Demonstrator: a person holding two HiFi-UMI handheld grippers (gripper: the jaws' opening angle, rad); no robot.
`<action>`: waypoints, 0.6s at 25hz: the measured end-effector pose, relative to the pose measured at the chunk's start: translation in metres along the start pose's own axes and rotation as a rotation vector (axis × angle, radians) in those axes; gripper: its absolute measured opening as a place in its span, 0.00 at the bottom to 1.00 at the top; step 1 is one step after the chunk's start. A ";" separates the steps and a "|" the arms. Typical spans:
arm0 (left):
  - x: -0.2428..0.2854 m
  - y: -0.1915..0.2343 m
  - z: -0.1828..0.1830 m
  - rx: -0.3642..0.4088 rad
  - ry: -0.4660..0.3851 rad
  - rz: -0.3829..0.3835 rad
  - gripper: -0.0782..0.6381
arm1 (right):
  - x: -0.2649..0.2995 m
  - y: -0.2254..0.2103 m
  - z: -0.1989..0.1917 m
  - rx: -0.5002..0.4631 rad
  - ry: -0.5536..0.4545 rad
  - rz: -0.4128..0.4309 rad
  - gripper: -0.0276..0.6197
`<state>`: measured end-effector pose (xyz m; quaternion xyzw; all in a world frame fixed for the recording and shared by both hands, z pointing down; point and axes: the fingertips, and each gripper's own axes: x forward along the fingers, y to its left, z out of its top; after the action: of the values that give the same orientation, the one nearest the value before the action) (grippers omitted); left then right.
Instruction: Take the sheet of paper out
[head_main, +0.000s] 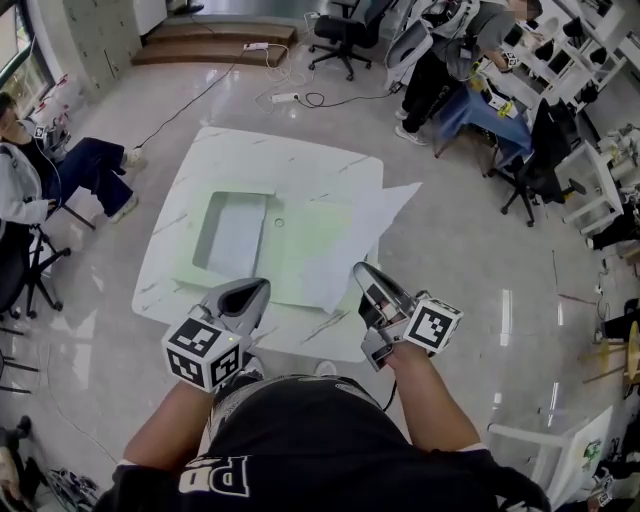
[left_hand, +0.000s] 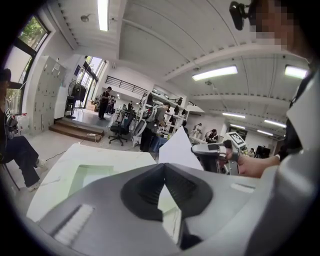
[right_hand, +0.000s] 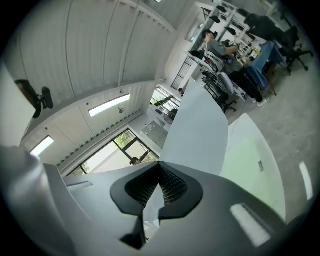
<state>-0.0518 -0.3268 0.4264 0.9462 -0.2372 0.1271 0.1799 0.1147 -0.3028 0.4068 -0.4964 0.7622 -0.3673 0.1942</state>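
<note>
The sheet of paper (head_main: 352, 232) lies half out of the pale green folder (head_main: 285, 245) on the white counter (head_main: 290, 150), its far corner poking past the folder's right edge. The right gripper (head_main: 364, 274) has its jaws closed tight on the sheet's near edge, at the folder's right front corner. The left gripper (head_main: 257, 289) sits at the folder's front edge with its jaws pressed together; I can't tell whether it pinches the folder.

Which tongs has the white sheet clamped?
The right tongs: the sheet of paper rises from between its shut jaws. The left tongs are shut too, with the sheet beyond them.
</note>
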 end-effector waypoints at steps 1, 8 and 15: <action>0.001 -0.003 0.002 0.006 -0.002 -0.004 0.19 | -0.005 0.004 0.004 -0.042 -0.010 -0.011 0.04; 0.008 -0.011 0.011 0.041 -0.018 -0.021 0.19 | -0.017 0.031 0.016 -0.292 -0.063 -0.031 0.04; 0.005 -0.023 0.029 0.080 -0.054 -0.024 0.19 | -0.024 0.057 0.024 -0.462 -0.080 -0.039 0.04</action>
<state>-0.0316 -0.3221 0.3956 0.9584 -0.2253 0.1087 0.1372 0.1058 -0.2763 0.3471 -0.5564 0.8080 -0.1667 0.0986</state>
